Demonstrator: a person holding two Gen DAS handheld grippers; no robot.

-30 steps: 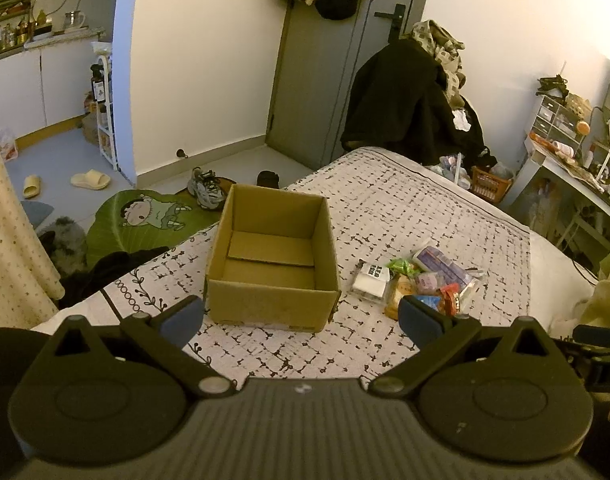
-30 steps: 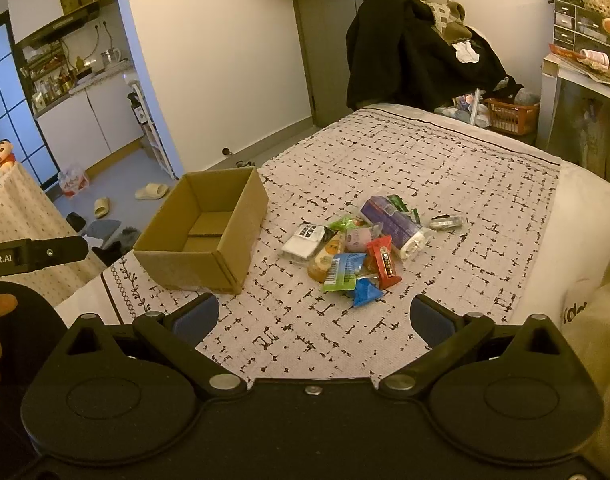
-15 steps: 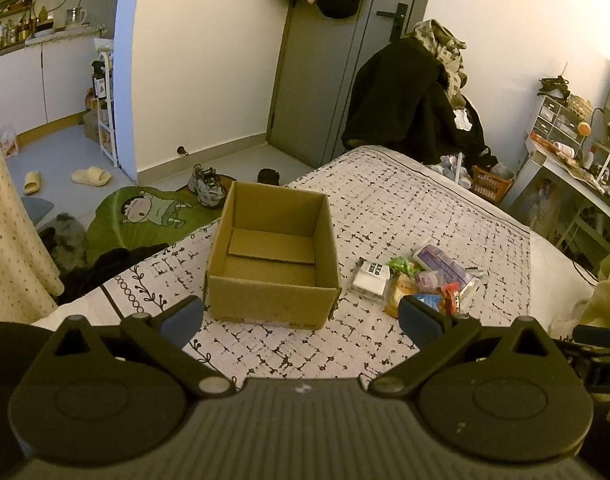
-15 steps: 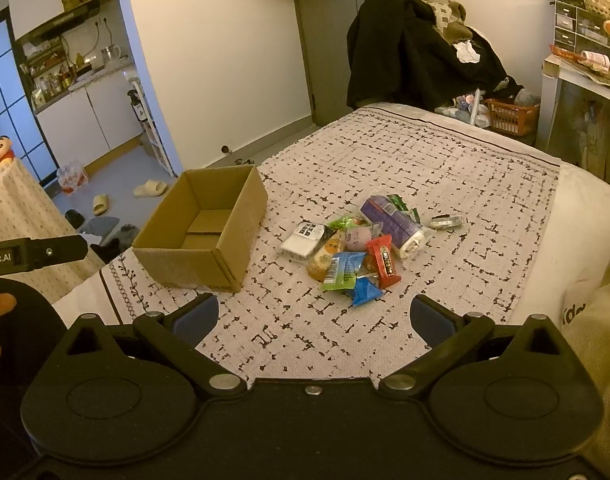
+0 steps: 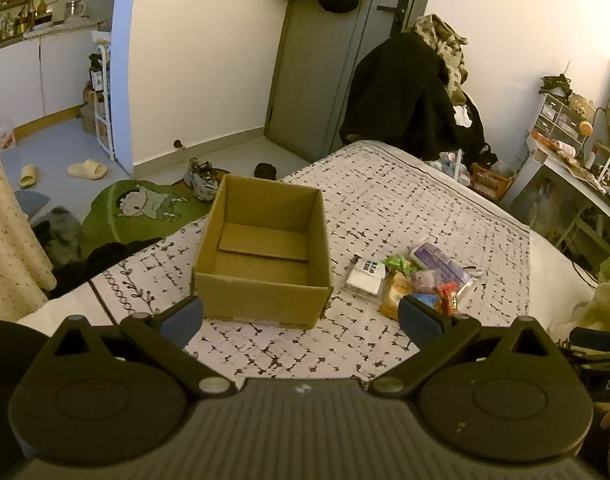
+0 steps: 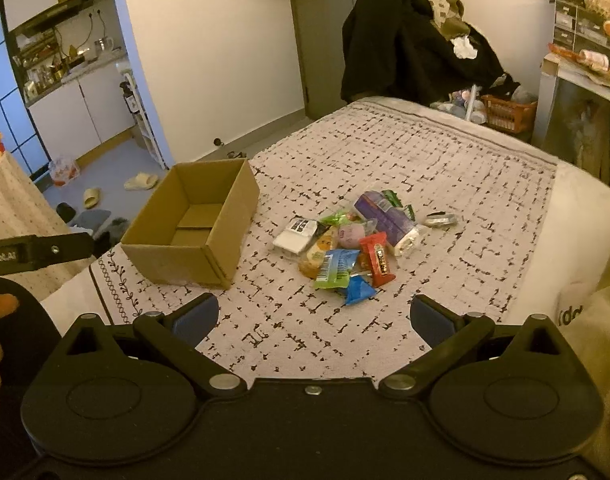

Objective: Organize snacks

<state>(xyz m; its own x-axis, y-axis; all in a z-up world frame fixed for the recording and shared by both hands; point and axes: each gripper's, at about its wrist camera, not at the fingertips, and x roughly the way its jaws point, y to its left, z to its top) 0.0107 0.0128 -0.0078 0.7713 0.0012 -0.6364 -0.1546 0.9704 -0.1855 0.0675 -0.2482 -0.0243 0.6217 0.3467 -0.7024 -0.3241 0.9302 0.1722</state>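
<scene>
An open, empty cardboard box [image 5: 265,252] [image 6: 193,224] stands on the bed's patterned blanket [image 5: 405,208]. To its right lies a pile of snack packets [image 5: 413,280] [image 6: 349,240]: a white packet [image 6: 295,234], a red bar [image 6: 377,258], a green-blue packet [image 6: 335,268], a purple pack [image 6: 381,216]. My left gripper [image 5: 301,318] is open and empty, held above the blanket just short of the box. My right gripper [image 6: 313,318] is open and empty, short of the pile.
The bed's left edge drops to a floor with a green cartoon rug [image 5: 141,212], shoes [image 5: 201,178] and slippers. A chair heaped with dark clothes [image 5: 413,96] stands past the bed's far end. A desk [image 5: 577,176] is at the right.
Both grippers stay open and nearly still. The views shift only slightly; nothing on the bed has moved.
</scene>
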